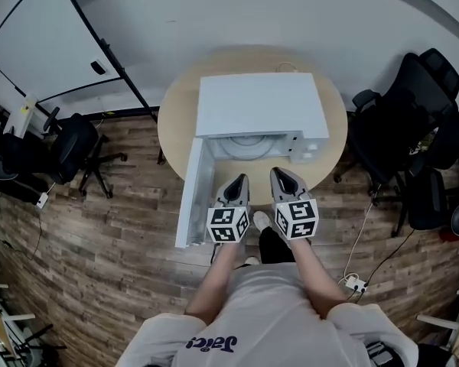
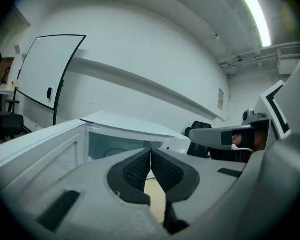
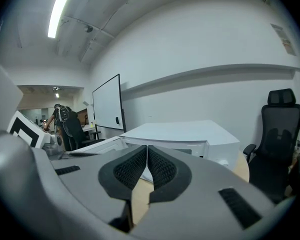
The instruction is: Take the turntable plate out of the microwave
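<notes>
A white microwave [image 1: 260,105] stands on a round wooden table [image 1: 176,132] with its door [image 1: 191,197] swung open toward me on the left. Inside the cavity lies the round turntable plate [image 1: 249,145]; it shows faintly as the plate [image 2: 107,152] in the left gripper view. My left gripper [image 1: 241,180] and right gripper [image 1: 278,174] hover side by side just in front of the opening, both shut with nothing between the pads. In the right gripper view the microwave [image 3: 180,134] sits ahead of the shut gripper [image 3: 147,149]. The left gripper [image 2: 151,154] points at the cavity.
Black office chairs stand at the right [image 1: 413,128] and at the left [image 1: 73,147] of the table. A whiteboard [image 1: 53,37] leans at the back left. A power strip and cable [image 1: 356,281] lie on the wood floor near my feet.
</notes>
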`<state>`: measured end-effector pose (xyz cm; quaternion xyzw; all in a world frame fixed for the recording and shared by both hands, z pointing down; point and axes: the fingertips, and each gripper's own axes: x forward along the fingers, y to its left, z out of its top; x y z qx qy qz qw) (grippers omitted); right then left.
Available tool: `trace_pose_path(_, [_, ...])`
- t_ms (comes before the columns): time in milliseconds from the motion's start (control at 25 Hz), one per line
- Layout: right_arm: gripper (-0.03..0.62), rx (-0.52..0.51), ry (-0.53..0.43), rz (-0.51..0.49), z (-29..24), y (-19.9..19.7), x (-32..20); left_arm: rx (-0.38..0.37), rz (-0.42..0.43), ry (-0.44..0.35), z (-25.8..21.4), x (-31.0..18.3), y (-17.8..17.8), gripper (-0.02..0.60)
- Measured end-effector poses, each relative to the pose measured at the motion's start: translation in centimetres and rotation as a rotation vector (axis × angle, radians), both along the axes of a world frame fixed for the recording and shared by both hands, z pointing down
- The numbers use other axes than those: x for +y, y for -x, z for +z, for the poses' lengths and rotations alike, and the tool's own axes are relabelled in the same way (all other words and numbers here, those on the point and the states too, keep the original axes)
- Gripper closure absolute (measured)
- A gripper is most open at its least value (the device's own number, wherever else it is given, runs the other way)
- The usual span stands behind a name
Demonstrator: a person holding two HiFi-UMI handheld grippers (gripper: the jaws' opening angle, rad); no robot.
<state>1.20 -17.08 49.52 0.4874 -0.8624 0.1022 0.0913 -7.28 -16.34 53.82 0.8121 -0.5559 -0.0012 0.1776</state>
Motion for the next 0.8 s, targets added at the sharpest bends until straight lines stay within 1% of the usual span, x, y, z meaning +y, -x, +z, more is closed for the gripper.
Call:
trace_pose_path(200, [0.574,0.028,0.042,-0.021,1.9,-0.3,-1.9,0.012,-0.031,0.089,3.9,-2.1,0.3,0.566])
trace_pose_path(320, [0.574,0.041,0.069,-0.037,3.1,-0.2,-2.8,0.030,0.002,0.098,5.3,-3.1,-0.2,0.566])
trace_pose_path(400, [0.574,0.048,0.087,-0.049,3.9,0.0,-3.4,0.028,0.019,0.102,6.0,-3.7,-0.5,0.565])
trace_pose_path(520, [0.574,0.054,0.112,-0.061,4.8,0.0,-3.9,0.037,0.017,0.135,7.3,-4.5,-0.8,0.565])
trace_pose_path(680, [0.574,0.061,0.136,-0.070,5.8,0.0,-4.8,0.095,-0.005,0.198,9.5,-5.5,-0.8,0.565])
trace_pose_path(760, [0.574,0.064,0.148,-0.072,6.3,-0.2,-5.2,0.145,-0.021,0.241,10.8,-5.9,-0.7,0.565])
trace_pose_path(800, [0.574,0.065,0.154,-0.072,6.5,-0.3,-5.5,0.181,-0.030,0.264,11.5,-6.2,-0.7,0.563])
